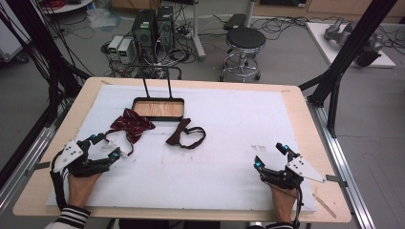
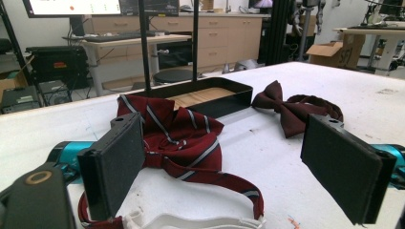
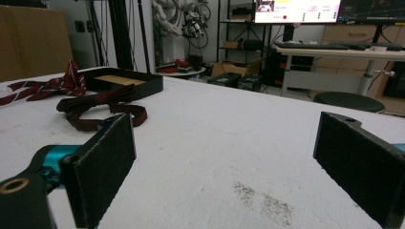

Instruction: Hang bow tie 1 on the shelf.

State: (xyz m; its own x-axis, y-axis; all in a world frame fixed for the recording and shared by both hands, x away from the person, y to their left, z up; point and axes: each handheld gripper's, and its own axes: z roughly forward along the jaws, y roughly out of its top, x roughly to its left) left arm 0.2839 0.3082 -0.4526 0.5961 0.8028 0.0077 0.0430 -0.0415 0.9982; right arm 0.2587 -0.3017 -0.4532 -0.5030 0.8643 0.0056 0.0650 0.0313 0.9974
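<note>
Striped bow tie lies on the white table cover, just ahead of the left gripper, near the table's left edge

Soft maroon cloth with pale stripes, its folded wings crumpled, its band ending in a white plastic clasp; the left gripper's flat, foam-faced jaws stand wide, holding nothing. Just beyond sit a black metal tray with a wooden floor and a plain dark bow tie. The right gripper gapes wide over bare, faintly smudged cover with ample open room around it
</note>
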